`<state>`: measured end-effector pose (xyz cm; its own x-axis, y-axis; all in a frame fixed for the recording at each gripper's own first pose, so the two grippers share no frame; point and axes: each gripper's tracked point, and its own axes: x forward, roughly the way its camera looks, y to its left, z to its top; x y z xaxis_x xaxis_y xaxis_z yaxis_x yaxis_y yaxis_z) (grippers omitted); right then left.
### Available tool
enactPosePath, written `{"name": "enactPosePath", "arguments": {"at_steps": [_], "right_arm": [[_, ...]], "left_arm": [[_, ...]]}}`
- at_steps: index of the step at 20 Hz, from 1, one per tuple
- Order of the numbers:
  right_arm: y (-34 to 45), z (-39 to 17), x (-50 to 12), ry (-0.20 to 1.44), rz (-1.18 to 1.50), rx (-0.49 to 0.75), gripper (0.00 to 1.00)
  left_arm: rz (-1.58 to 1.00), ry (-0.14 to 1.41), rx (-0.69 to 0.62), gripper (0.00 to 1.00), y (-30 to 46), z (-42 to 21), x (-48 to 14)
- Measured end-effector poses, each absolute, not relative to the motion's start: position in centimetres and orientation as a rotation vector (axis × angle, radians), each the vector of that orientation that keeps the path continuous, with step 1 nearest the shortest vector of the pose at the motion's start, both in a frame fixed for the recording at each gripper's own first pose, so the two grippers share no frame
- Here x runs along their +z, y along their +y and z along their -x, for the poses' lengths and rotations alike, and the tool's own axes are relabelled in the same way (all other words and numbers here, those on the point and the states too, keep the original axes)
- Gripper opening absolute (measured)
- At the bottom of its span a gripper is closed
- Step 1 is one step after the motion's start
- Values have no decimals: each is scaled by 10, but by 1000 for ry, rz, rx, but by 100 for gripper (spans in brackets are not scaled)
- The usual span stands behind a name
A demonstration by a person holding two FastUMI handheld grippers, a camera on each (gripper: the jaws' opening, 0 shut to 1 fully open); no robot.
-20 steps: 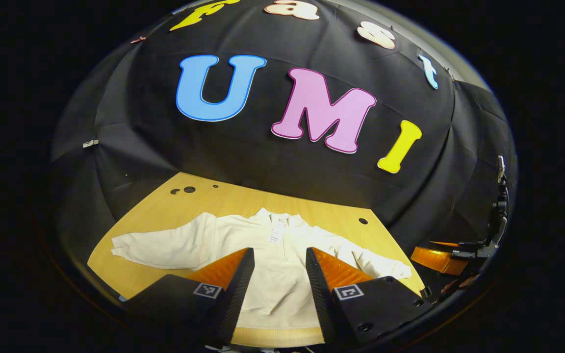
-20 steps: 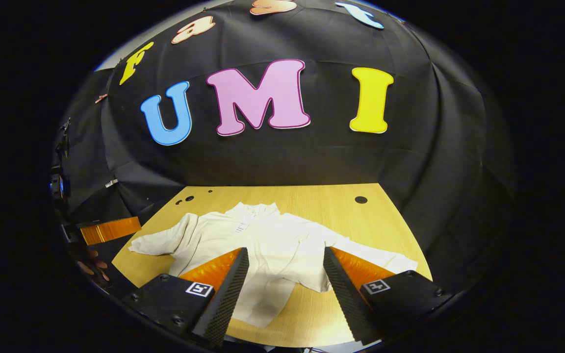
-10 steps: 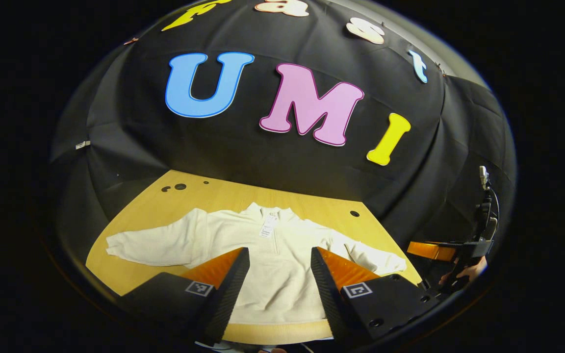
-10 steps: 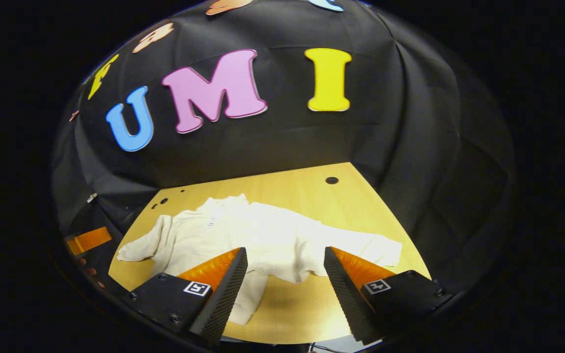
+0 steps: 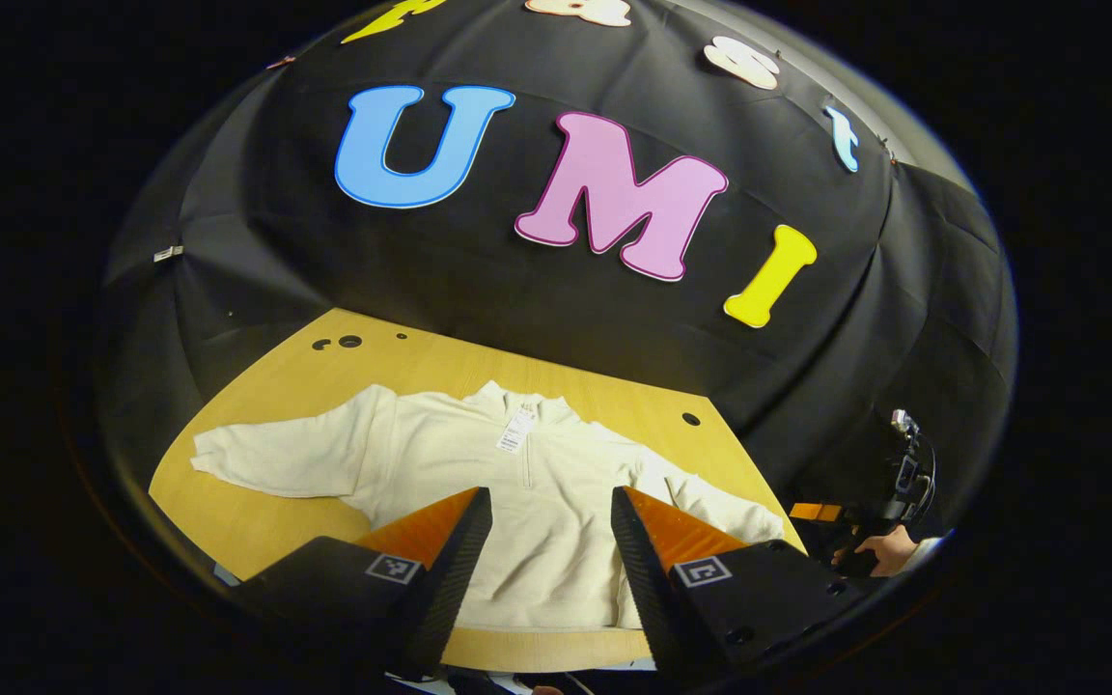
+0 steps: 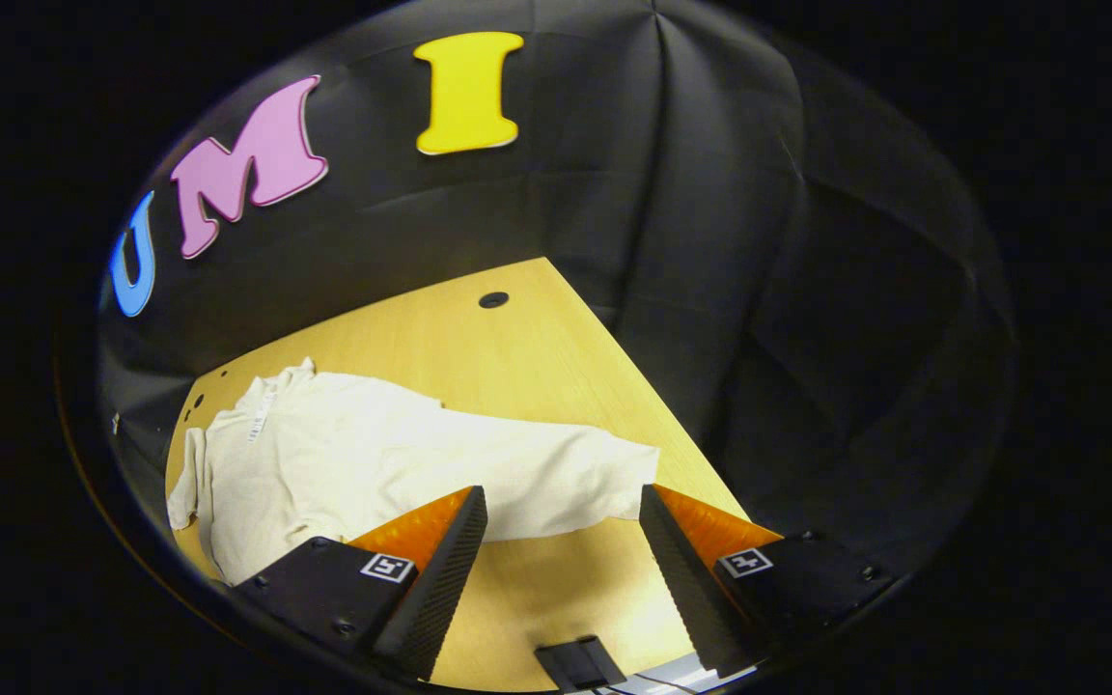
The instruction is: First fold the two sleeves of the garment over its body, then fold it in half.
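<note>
Hovering with my left gripper (image 5: 548, 541) and right gripper (image 6: 564, 541) both spread and empty, I see the garment (image 5: 527, 502) flat on the table (image 6: 537, 357), sleeves unfolded; every fold remains.

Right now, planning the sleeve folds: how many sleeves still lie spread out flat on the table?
2. One sleeve stretches toward the table's left side in the left gripper view; the other sleeve reaches the right edge, just ahead of the open right gripper. Neither is folded yet.

Garment (image 5: 537, 502) spread flat on table (image 5: 421, 372), collar toward booth wall (image 5: 537, 290)
</note>
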<state>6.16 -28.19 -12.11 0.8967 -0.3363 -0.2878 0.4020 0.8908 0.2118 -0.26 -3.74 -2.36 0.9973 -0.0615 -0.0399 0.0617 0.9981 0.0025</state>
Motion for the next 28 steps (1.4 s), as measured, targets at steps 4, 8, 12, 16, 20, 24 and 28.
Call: {"name": "enactPosePath", "arguments": {"at_steps": [4,8,12,16,20,24,28], "right_arm": [[-312,-91,-158,327,-306,-415,98],[-326,-111,-180,385,-345,-429,98],[-333,-124,-197,438,-354,-427,98],[-334,-135,-202,458,-313,-431,98],[-333,-134,-203,493,-303,-449,99],[-328,-136,-201,496,-273,-415,92],[-316,-147,-199,468,-247,-369,46]], "left_arm": [[-34,70,-29,80,-47,-2,-35],[-30,84,-10,80,-50,-4,-39],[-20,92,21,80,-48,-5,-44],[-12,92,42,80,-47,-5,-45],[2,88,61,80,-45,-5,-45],[23,89,88,80,-41,-4,-48],[46,97,117,80,-37,-5,-52]]}}
